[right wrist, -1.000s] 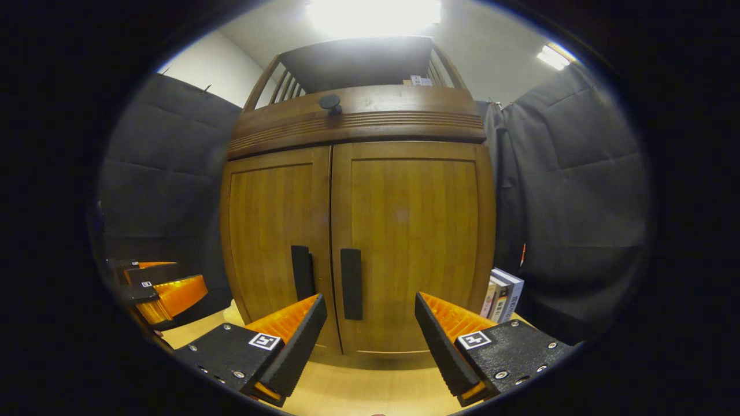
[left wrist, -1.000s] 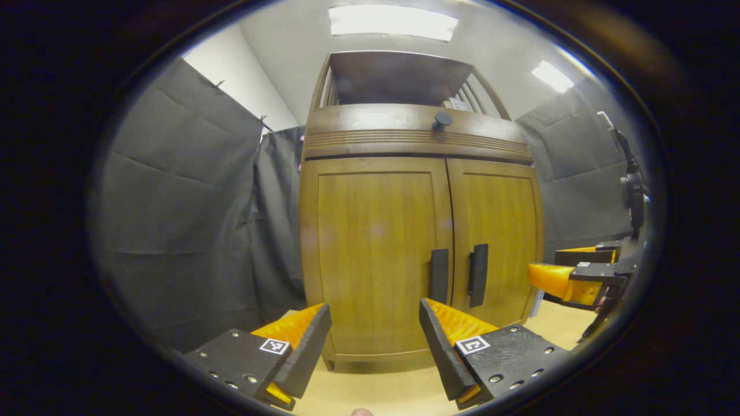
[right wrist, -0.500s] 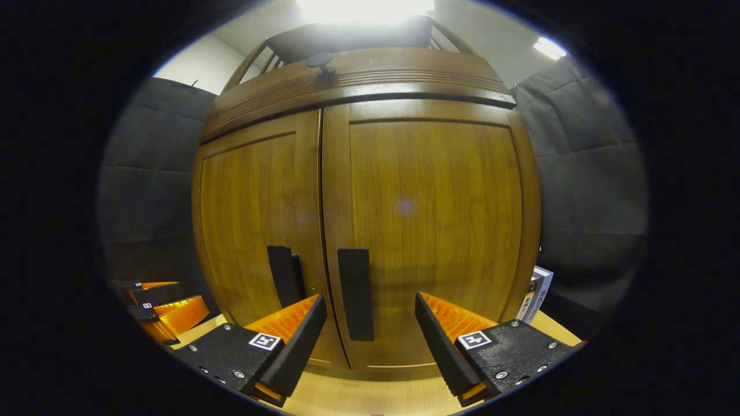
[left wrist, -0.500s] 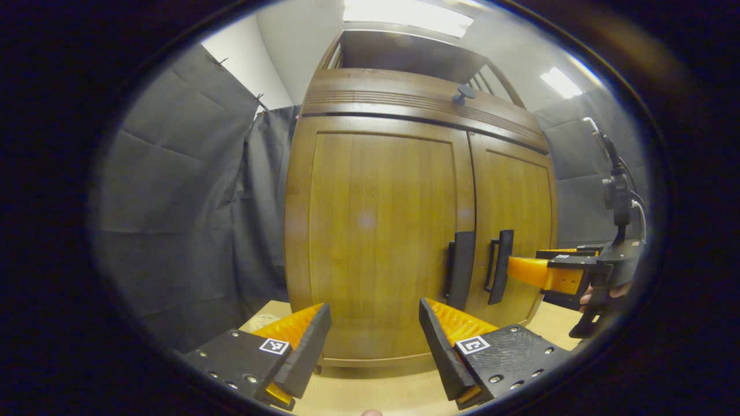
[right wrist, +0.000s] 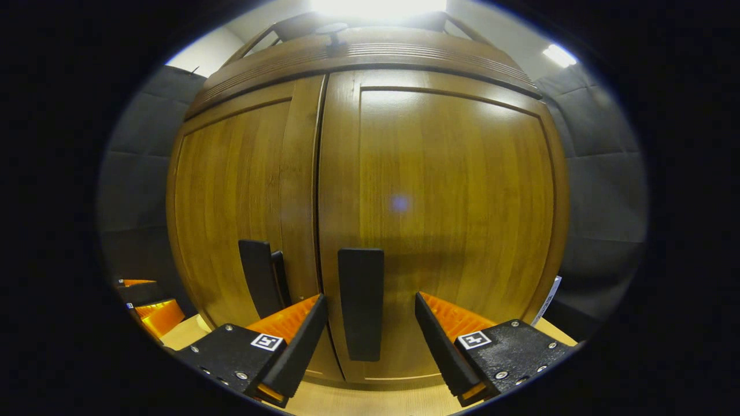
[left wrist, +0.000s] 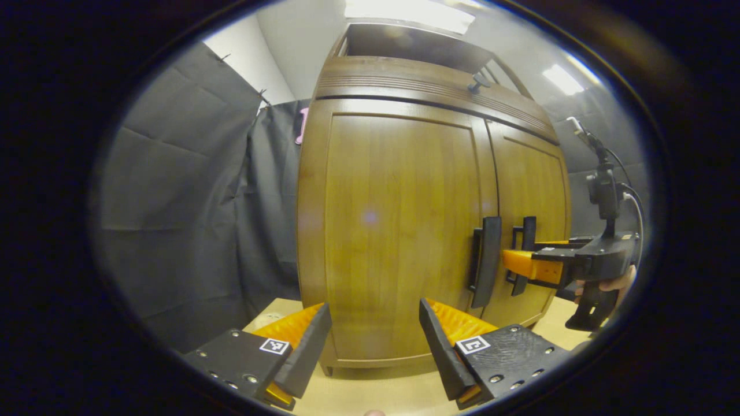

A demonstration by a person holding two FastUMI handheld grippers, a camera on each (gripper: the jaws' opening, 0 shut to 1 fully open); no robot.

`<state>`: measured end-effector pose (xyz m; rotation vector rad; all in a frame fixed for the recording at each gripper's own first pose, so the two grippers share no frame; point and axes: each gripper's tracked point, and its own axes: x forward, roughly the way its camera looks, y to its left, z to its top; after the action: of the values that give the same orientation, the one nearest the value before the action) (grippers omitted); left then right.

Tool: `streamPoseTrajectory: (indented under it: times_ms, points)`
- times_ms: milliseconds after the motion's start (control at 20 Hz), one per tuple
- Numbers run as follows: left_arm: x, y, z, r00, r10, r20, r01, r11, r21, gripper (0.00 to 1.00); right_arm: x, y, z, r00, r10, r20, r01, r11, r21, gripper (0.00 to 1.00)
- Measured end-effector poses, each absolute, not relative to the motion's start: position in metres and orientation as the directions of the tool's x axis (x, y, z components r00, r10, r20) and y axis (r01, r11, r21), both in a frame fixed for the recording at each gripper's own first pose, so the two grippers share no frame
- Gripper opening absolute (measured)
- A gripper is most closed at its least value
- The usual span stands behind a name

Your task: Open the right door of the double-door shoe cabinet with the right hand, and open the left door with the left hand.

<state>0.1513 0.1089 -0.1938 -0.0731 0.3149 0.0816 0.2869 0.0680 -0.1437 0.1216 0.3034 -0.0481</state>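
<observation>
Dark cloth lines the booth around a wooden shoe cabinet that stands on a pale wood floor, its 2 doors both closed under bright ceiling lights.

From the left gripper view, the left gripper sits low before the left door, its 2 black and orange fingers spread wide with nothing between them. That door's black handle stands upright near the centre seam, up and to the right of the gripper and apart from it. Farther right, the right gripper reaches level toward the right door's handle, a hand wrapped around its grip; whether it touches the handle cannot be told from here.

From the right gripper view, the right gripper faces the right door closely, its fingers wide apart on either side of the right door's handle, which stands upright in the gap, untouched by either finger. The left door's handle shows just left of the seam, and the left gripper appears at the lower left edge.
</observation>
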Motion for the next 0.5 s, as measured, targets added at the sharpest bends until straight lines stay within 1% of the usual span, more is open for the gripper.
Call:
streamPoseTrajectory:
  times_ms: [50,100,150,200,250,300,400,450,500]
  points:
    - [0.1511,0.1094,-0.1926,0.947,0.073,-0.313,-0.097,0.993,-0.061,0.88,0.2872,0.0725,-0.1471,0.95,-0.014,-0.311,0.054,0.991,0.119,0.87]
    - [0.1503,0.1103,-0.194,0.946,0.08,-0.315,-0.105,0.992,-0.064,0.92,0.2902,0.0772,-0.1501,0.948,-0.002,-0.318,0.044,0.991,0.123,0.8]
    - [0.15,0.111,-0.1937,0.945,0.088,-0.316,-0.114,0.991,-0.066,0.92,0.2907,0.0729,-0.1517,0.946,-0.041,-0.323,0.077,0.992,0.099,0.6]
    - [0.1483,0.111,-0.1942,0.943,0.092,-0.319,-0.12,0.99,-0.069,0.92,0.2905,0.0705,-0.1545,0.945,-0.051,-0.322,0.083,0.993,0.087,0.53]
    - [0.148,0.1113,-0.1946,0.942,0.097,-0.321,-0.126,0.989,-0.073,0.92,0.2898,0.0694,-0.1521,0.947,-0.056,-0.315,0.089,0.992,0.092,0.37]
    - [0.1478,0.112,-0.1953,0.941,0.099,-0.324,-0.131,0.988,-0.078,0.92,0.2905,0.0703,-0.1513,0.95,-0.047,-0.309,0.083,0.991,0.102,0.36]
    - [0.1468,0.1126,-0.1973,0.937,0.101,-0.334,-0.139,0.986,-0.092,0.92,0.2892,0.0695,-0.1478,0.957,-0.041,-0.287,0.076,0.991,0.111,0.32]
    - [0.1464,0.1133,-0.198,0.936,0.098,-0.339,-0.138,0.986,-0.096,0.92,0.2866,0.069,-0.1471,0.959,-0.039,-0.282,0.069,0.993,0.098,0.27]
    - [0.1476,0.1144,-0.198,0.936,0.095,-0.339,-0.136,0.986,-0.097,0.92,0.2827,0.069,-0.147,0.959,-0.033,-0.281,0.06,0.994,0.087,0.25]
